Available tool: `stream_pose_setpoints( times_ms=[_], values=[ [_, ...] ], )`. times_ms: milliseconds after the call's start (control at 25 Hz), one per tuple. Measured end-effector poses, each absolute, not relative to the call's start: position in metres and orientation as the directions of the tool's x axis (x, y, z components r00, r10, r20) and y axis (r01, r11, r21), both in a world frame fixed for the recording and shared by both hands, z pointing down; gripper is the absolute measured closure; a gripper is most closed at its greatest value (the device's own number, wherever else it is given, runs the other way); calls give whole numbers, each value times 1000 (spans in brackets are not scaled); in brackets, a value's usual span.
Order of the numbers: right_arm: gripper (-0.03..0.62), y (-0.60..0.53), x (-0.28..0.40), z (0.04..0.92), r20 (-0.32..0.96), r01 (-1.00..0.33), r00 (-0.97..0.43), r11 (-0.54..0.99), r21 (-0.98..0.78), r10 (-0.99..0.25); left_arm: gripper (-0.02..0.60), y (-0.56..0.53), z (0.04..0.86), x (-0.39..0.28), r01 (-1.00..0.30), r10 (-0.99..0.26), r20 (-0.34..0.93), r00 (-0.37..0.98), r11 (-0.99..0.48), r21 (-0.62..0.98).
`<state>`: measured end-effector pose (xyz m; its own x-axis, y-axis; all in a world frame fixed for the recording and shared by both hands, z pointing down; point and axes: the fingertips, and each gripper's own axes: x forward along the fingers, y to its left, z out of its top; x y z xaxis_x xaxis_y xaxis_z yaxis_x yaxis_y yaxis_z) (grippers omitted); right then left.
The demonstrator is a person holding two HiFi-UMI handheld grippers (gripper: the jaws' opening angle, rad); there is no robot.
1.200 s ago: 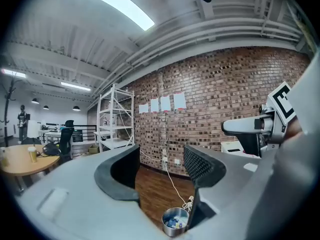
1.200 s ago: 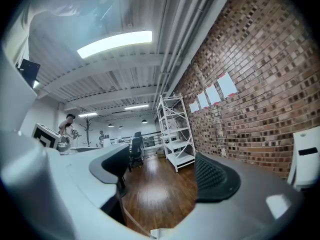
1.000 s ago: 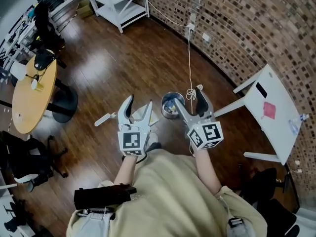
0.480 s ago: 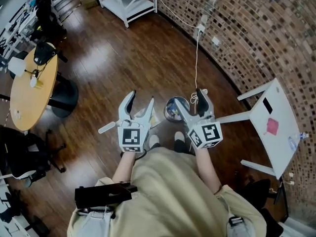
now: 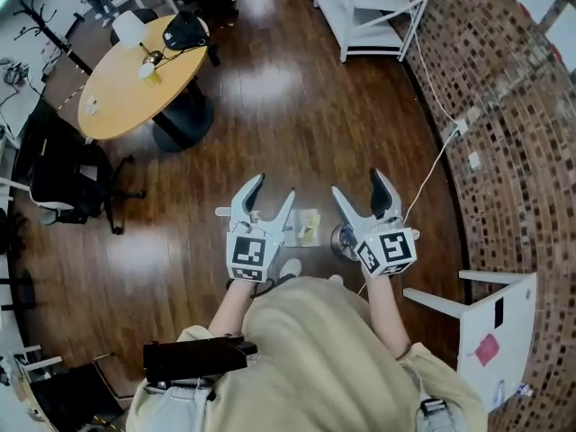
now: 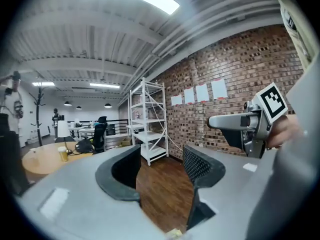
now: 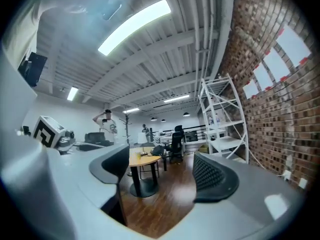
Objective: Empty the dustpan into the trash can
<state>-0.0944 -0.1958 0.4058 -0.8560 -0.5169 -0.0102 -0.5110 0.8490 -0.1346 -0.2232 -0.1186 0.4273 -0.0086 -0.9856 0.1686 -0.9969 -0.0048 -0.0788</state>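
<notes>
Status: the task has not visibly begun.

- The trash can (image 5: 340, 239), a small round metal bin, stands on the wooden floor (image 5: 270, 124) just ahead of the person's feet. It is partly hidden behind the right gripper.
- The dustpan (image 5: 308, 226) lies flat on the floor just left of the trash can. It carries pale and yellow scraps, so its load is judged not yet emptied. A short white piece that I take to be its handle (image 5: 223, 211) sticks out further left of the can, beyond the left gripper.
- Left gripper (image 5: 272, 189): held above the floor to the left of the can. Its jaws stand apart with only bare floor between them – nothing is gripped.
- Right gripper (image 5: 358, 184): held over the can's right side. Its jaws are also spread, and its own view shows nothing between them but the room beyond.

Outstanding, by my judgement, is every working step. One pair of jaws must close on the handle, then the pan must be lifted level so the scraps stay in. It is then carried the short way over the can's mouth and tipped.
</notes>
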Motion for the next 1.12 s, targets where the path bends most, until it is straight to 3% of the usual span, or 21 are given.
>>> stream_pose_setpoints(
  times_ms=[240,520,720,920,1120],
  values=[
    [200,-186,-136,428,25,-353,-935,921,-166,-354,328,-86,442,-268,-987,-961,248,-123,92,-133],
    [200,-151,-184,440,37,-240,-971,948,-207,-238,328,-27,466,-330,-972,-897,422,-130,32,-231],
    [200,-161,-183,449,73,-249,-968,944,-217,-239,336,-23,518,-346,-959,-778,627,-29,-156,-237],
    [200,-180,-163,468,131,-314,-948,922,-226,-290,345,-18,596,-345,-875,-554,830,65,-432,-220],
    [200,-189,-147,484,185,-371,-924,901,-225,-334,379,-15,666,-359,-757,-393,919,46,-614,-225]
  ],
)
